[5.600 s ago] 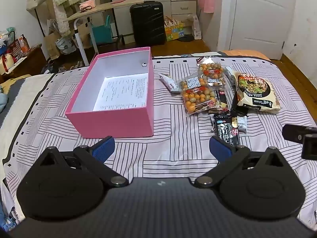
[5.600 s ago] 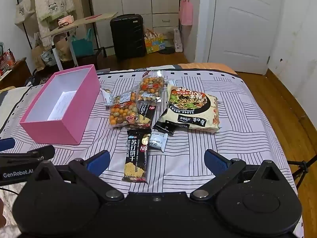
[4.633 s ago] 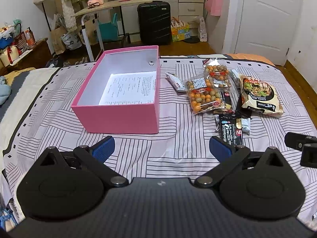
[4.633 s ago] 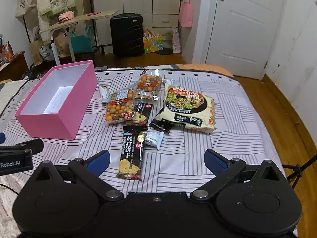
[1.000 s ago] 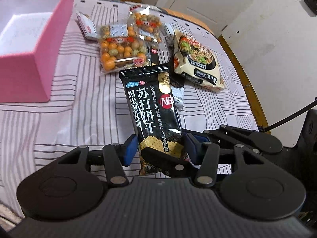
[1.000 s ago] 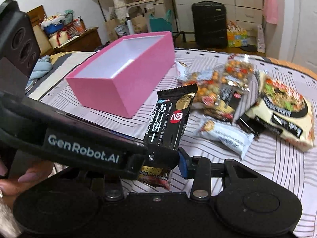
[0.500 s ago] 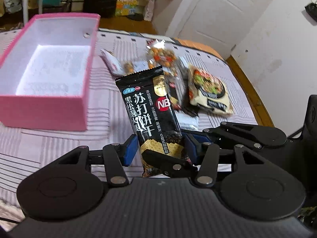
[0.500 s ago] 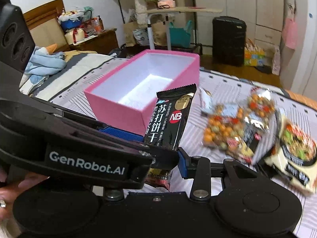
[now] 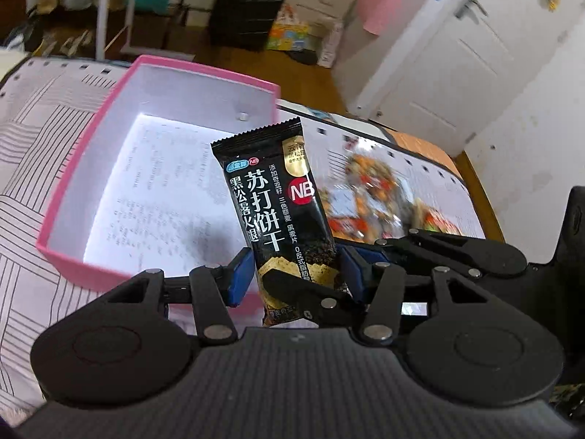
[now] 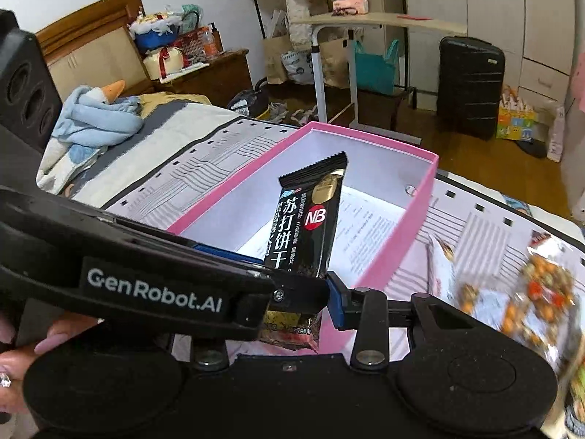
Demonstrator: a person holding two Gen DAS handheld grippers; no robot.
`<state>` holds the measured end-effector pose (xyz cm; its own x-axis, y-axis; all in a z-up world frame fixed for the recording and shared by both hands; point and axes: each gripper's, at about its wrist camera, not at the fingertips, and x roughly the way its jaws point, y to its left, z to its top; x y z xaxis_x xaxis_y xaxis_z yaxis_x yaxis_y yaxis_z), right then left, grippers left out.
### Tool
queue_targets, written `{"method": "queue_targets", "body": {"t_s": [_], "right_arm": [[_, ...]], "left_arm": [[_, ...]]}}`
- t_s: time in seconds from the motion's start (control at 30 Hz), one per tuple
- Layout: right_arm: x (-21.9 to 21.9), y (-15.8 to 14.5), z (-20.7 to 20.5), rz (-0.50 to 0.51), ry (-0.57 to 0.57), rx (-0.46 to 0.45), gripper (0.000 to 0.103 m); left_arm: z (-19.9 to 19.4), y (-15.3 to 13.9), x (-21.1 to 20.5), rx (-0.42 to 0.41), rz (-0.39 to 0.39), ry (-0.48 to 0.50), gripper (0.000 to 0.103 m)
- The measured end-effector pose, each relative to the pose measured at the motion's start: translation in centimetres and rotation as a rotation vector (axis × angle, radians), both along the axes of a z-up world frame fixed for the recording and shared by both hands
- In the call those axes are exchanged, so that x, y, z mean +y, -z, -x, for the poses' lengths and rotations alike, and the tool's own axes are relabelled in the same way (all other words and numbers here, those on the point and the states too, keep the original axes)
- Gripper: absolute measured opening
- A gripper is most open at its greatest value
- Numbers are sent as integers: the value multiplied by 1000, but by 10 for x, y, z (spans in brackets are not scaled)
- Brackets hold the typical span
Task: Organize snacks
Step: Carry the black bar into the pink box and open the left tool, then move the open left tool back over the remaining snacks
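Both grippers close on the same item. The left gripper [image 9: 297, 274] has its blue pads set against the two long edges of the black cracker packet [image 9: 275, 205], near its lower end. The right gripper [image 10: 300, 292] clamps the same lower end crosswise; one blue pad shows on the packet's right side, while the other finger is hidden behind the left tool's arm.

Packet stands nearly upright and leans slightly, its crimped top seal free. Judgement: light, a thin glossy film around a stiff biscuit stack. The film is probably slippery, and the contents likely crack under hard squeeze. The low hold leaves most of the length unsupported, so it may pivot if one tool lets go. A mid-body hold across the width would be steadier.

Packet hangs above the near part of the pink box [image 9: 91, 135]. The box is open-topped, with only a printed sheet [image 9: 157, 197] lying on its floor; plenty of room inside. The near wall lies directly below the jaws, so that is the edge to clear.

Other snack bags [image 10: 526, 292] lie blurred on the striped bedspread [image 9: 44, 109] just right of the box.
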<state>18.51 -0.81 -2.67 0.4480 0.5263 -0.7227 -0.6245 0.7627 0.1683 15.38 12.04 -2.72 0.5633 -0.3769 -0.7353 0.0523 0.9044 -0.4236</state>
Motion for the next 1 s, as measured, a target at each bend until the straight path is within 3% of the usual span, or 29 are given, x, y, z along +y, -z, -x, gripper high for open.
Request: {"method": "queue_targets", "body": {"t_s": [0.27,0.53,0.6,0.63,0.8,1.0], "right_arm": [[39,43,-46,63,-61,104,45],[59,53,-42,171,-96,51,52],[62,52,-39,201,-97,17,69],[63,51,-35,219,-97,-10,72],[60,39,-20,272,-99,-88,73],[38,15,-5,240,-71,-111,76]], "left_arm": [[-54,51,42,114,57,-90,50],[-68,78,52,159,60,-115,50],[-70,80,52,163,50,-115,51],[-70,81,52,164,41,-124,54],[-65,77,48,133,-29,-140,57],[-43,47,40,52,-99,-119,61]]}}
